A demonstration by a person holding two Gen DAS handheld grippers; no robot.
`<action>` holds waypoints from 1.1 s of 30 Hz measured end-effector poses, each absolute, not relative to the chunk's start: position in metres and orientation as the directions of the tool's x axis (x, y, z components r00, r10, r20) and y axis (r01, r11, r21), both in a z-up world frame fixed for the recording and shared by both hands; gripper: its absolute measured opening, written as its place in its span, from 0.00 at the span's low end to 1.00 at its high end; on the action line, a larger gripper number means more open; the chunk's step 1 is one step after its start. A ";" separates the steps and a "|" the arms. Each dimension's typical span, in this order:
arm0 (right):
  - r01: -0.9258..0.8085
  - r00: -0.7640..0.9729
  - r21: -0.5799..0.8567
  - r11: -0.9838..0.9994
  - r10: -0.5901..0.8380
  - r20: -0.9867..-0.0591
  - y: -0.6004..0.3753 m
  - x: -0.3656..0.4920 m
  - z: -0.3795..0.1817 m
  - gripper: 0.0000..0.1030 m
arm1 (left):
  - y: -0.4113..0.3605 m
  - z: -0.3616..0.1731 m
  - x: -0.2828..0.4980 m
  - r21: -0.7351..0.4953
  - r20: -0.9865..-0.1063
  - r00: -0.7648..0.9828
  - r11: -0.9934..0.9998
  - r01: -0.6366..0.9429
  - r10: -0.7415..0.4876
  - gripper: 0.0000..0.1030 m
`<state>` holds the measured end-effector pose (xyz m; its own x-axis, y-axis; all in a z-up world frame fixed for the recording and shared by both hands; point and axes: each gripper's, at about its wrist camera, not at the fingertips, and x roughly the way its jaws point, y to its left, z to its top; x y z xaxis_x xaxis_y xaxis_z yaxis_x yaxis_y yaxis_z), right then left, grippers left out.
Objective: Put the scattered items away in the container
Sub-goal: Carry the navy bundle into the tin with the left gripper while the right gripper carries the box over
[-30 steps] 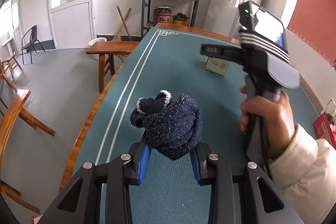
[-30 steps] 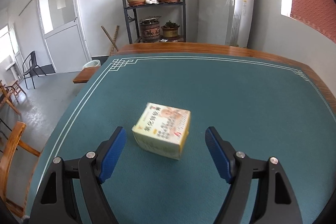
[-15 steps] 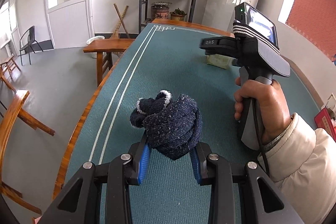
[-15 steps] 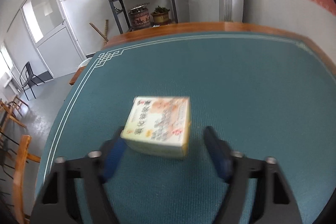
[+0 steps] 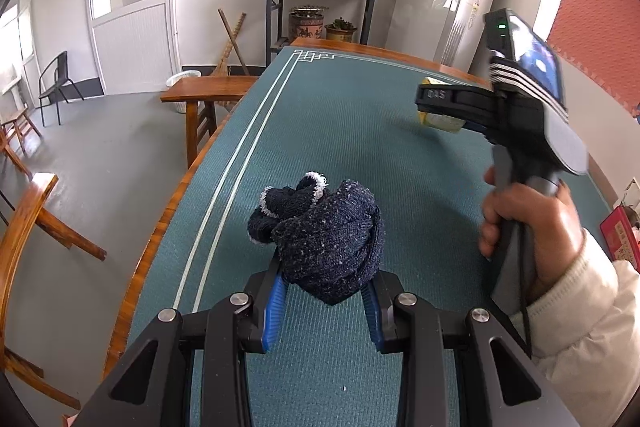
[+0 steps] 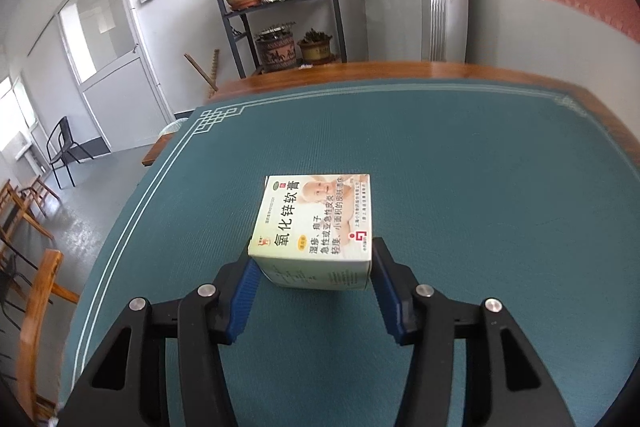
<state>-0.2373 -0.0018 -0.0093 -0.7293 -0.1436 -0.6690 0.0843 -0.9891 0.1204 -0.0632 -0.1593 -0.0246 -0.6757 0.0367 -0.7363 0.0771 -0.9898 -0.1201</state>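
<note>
My left gripper (image 5: pixel 325 297) is shut on a dark blue knitted sock bundle (image 5: pixel 324 235) and holds it above the green table mat (image 5: pixel 320 131). My right gripper (image 6: pixel 312 275) is shut on a pale yellow medicine box (image 6: pixel 316 227) with Chinese print, its blue pads against both sides. From the left wrist view the right gripper (image 5: pixel 452 107) is at the right, hand-held, with the box (image 5: pixel 438 121) partly hidden behind it. No container is in view.
The table mat (image 6: pixel 480 187) has a wooden rim (image 6: pixel 400 73). A wooden bench (image 5: pixel 208 91) and chairs (image 5: pixel 36 211) stand left of the table. A plant shelf (image 5: pixel 320 7) is behind it. A red box (image 5: pixel 620 235) lies at the far right.
My right gripper moved forward around the medicine box and closed on it. My left gripper kept hold of the sock bundle and stayed about where it was.
</note>
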 end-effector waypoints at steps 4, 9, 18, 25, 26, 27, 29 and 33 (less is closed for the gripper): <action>0.092 -0.751 0.105 -0.990 -0.138 -0.646 0.009 -0.213 -0.001 0.55 | -0.157 -0.024 -0.061 -0.107 -0.731 -0.682 -0.991 0.078 0.025 0.34; 0.093 -0.778 0.078 -0.993 -0.121 -0.617 0.031 -0.173 0.014 0.55 | -0.152 -0.023 -0.057 -0.086 -0.722 -0.692 -0.993 0.078 0.008 0.34; 0.066 -0.803 0.025 -0.997 -0.068 -0.592 0.087 -0.095 0.029 0.55 | -0.148 -0.030 -0.060 -0.063 -0.732 -0.681 -0.995 0.077 -0.007 0.34; 0.001 -0.809 0.033 -0.999 -0.020 -0.587 0.145 -0.042 0.029 0.55 | -0.131 -0.026 -0.059 -0.053 -0.739 -0.674 -0.997 0.054 0.003 0.34; -0.011 -0.811 0.040 -0.999 -0.015 -0.585 0.154 -0.035 0.029 0.55 | -0.126 -0.024 -0.058 -0.053 -0.738 -0.675 -0.997 0.046 0.008 0.34; -0.026 -0.813 0.049 -0.998 -0.007 -0.582 0.163 -0.030 0.030 0.55 | -0.120 -0.022 -0.057 -0.053 -0.737 -0.676 -0.998 0.037 0.014 0.34; -0.063 -0.821 0.063 -0.996 0.016 -0.570 0.185 -0.015 0.032 0.55 | -0.100 -0.017 -0.055 -0.045 -0.733 -0.680 -0.999 0.000 0.033 0.34; -0.140 -0.838 0.070 -0.988 0.081 -0.540 0.226 0.010 0.042 0.55 | -0.055 -0.005 -0.051 -0.039 -0.723 -0.684 -0.995 -0.093 0.092 0.34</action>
